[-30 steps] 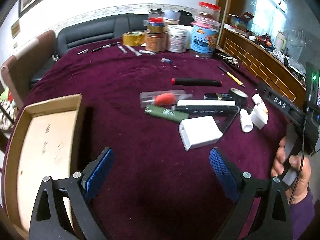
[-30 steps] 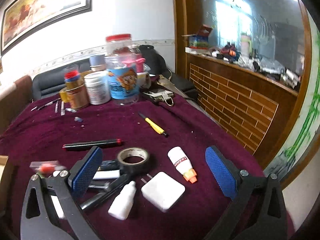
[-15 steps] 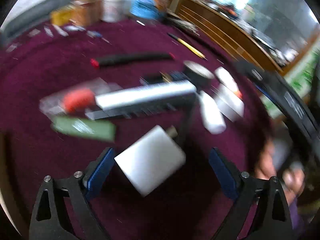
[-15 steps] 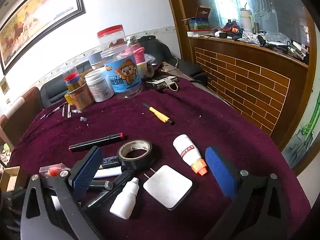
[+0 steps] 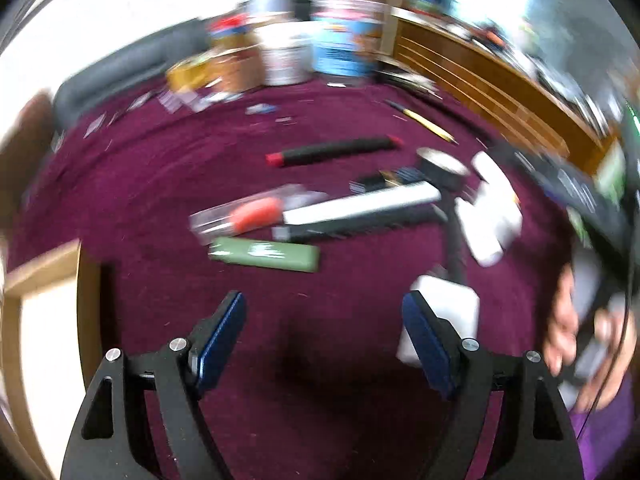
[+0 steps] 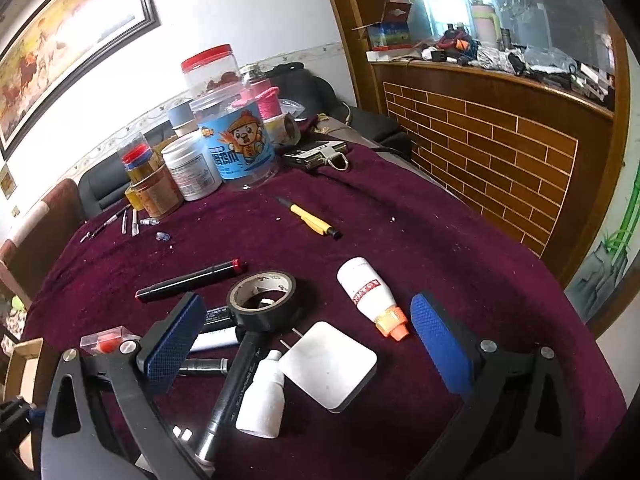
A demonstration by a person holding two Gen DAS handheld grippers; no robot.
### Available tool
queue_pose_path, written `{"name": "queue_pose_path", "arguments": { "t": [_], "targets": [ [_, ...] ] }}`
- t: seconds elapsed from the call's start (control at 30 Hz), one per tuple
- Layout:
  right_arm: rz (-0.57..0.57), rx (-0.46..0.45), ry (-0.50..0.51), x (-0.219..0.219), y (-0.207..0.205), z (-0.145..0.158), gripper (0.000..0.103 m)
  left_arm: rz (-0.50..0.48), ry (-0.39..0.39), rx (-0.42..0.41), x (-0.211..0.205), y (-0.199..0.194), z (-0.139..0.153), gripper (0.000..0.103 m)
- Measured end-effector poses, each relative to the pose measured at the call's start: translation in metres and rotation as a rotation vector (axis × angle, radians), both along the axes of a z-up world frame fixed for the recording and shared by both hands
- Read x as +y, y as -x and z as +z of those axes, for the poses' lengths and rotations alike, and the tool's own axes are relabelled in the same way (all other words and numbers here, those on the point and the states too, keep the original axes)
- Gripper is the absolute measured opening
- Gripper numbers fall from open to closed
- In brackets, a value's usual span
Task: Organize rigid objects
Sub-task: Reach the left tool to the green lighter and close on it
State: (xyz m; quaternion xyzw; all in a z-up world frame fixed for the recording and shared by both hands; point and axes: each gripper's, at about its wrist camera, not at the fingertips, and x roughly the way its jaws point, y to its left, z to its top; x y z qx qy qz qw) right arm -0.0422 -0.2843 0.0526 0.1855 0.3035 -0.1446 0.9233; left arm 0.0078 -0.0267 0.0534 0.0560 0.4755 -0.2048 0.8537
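Lots of clutter on this worktop (image 6: 460, 240), all on a maroon cloth. Taking the black tape roll (image 6: 266, 300) as the landmark: a black marker (image 6: 190, 280) lies just behind it, a white bottle with an orange cap (image 6: 370, 294) to its right, and a flat white adapter (image 6: 328, 364) and a small white dropper bottle (image 6: 264, 400) in front of it. A long black pen (image 6: 236, 376) runs from under the roll toward the camera. Jars and tins (image 6: 236, 140) crowd the far side.

The right gripper (image 6: 308, 344) is wide open over the adapter and dropper, holding nothing. The left gripper (image 5: 324, 336) is also spread apart and empty.

The left view is blurry, but only it shows a green flat thing (image 5: 266, 254), a white box (image 5: 452, 312) peeking from behind the right finger, and more of the cardboard box (image 5: 44, 276) at the left edge.
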Motion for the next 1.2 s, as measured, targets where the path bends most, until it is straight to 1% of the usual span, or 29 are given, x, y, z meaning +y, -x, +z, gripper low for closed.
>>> {"name": "queue_pose_path", "arguments": {
  "t": [0.07, 0.1, 0.17, 0.2, 0.3, 0.4, 0.43, 0.47, 0.5, 0.53, 0.57, 0.6, 0.63, 0.67, 0.73, 0.8, 0.83, 0.87, 0.9, 0.97, 1.03, 1.07, 1.13, 1.17, 1.2],
  "targets": [
    [-0.004, 0.005, -0.015, -0.002, -0.001, -0.001, 0.103, 0.115, 0.058, 0.063, 0.019, -0.022, -0.005, 0.075],
    [-0.001, 0.007, -0.018, -0.002, -0.002, -0.002, 0.103, 0.168, 0.063, 0.072, 0.024, -0.032, -0.009, 0.075],
    [0.006, 0.011, -0.010, 0.001, -0.003, -0.002, 0.103, 0.218, 0.011, 0.046, 0.021, -0.043, -0.017, 0.075],
    [0.009, 0.011, -0.002, 0.002, -0.003, -0.002, 0.103, 0.240, -0.034, 0.028, 0.018, -0.046, -0.024, 0.075],
    [0.010, 0.012, 0.016, 0.004, -0.003, -0.001, 0.103, 0.296, -0.127, -0.005, 0.007, -0.057, -0.037, 0.076],
    [0.007, 0.019, 0.010, 0.003, -0.004, -0.002, 0.103, 0.331, -0.132, -0.031, 0.010, -0.065, -0.040, 0.075],
    [0.003, 0.021, 0.010, 0.003, -0.004, -0.003, 0.103, 0.321, -0.111, -0.017, 0.013, -0.066, -0.040, 0.072],
    [0.001, 0.022, 0.009, 0.003, -0.004, -0.003, 0.103, 0.286, -0.062, 0.003, 0.016, -0.065, -0.040, 0.057],
    [-0.001, 0.024, 0.008, 0.003, -0.004, -0.003, 0.103, 0.253, -0.037, 0.015, 0.015, -0.065, -0.039, 0.041],
    [-0.002, 0.027, 0.007, 0.003, -0.004, -0.003, 0.103, 0.215, -0.051, 0.015, 0.014, -0.062, -0.035, 0.040],
    [-0.002, 0.031, 0.007, 0.003, -0.005, -0.004, 0.103, 0.186, -0.078, 0.011, 0.011, -0.057, -0.032, 0.025],
    [0.000, 0.036, 0.004, 0.003, -0.006, -0.004, 0.103, 0.152, -0.085, 0.023, 0.008, -0.054, -0.030, 0.010],
    [0.003, 0.040, 0.002, 0.003, -0.006, -0.005, 0.103, 0.123, -0.093, 0.036, 0.005, -0.050, -0.029, 0.008],
    [0.007, 0.046, 0.000, 0.003, -0.007, -0.006, 0.103, 0.089, -0.105, 0.060, 0.003, -0.044, -0.029, 0.007],
    [0.007, 0.053, 0.000, 0.003, -0.007, -0.007, 0.103, 0.041, -0.103, 0.119, 0.003, -0.035, -0.031, 0.007],
    [0.002, 0.052, -0.006, 0.002, -0.006, -0.007, 0.103, 0.046, -0.073, 0.129, 0.005, -0.032, -0.025, 0.009],
    [-0.001, 0.051, -0.009, 0.001, -0.006, -0.007, 0.103, 0.065, -0.049, 0.132, 0.010, -0.033, -0.023, 0.011],
    [-0.004, 0.051, -0.013, 0.000, -0.006, -0.008, 0.103, 0.122, -0.013, 0.144, 0.018, -0.038, -0.022, 0.019],
    [-0.004, 0.052, -0.017, 0.000, -0.006, -0.008, 0.103, 0.179, 0.008, 0.148, 0.023, -0.042, -0.021, 0.031],
    [0.000, 0.054, -0.022, 0.000, -0.007, -0.009, 0.103, 0.275, 0.054, 0.122, 0.031, -0.050, -0.019, 0.042],
    [0.006, 0.057, -0.013, 0.002, -0.007, -0.009, 0.103, 0.291, 0.064, 0.101, 0.029, -0.055, -0.019, 0.042],
    [0.007, 0.059, -0.008, 0.003, -0.008, -0.009, 0.103, 0.286, 0.046, 0.093, 0.023, -0.056, -0.020, 0.042],
    [0.011, 0.063, -0.001, 0.005, -0.009, -0.009, 0.103, 0.278, -0.079, 0.051, 0.005, -0.061, -0.026, 0.043],
    [0.016, 0.067, 0.002, 0.006, -0.010, -0.010, 0.103, 0.278, -0.109, 0.013, -0.002, -0.058, -0.027, 0.044],
    [0.020, 0.069, 0.003, 0.007, -0.010, -0.010, 0.103, 0.282, -0.153, -0.003, -0.007, -0.059, -0.030, 0.047]
  ]
}}
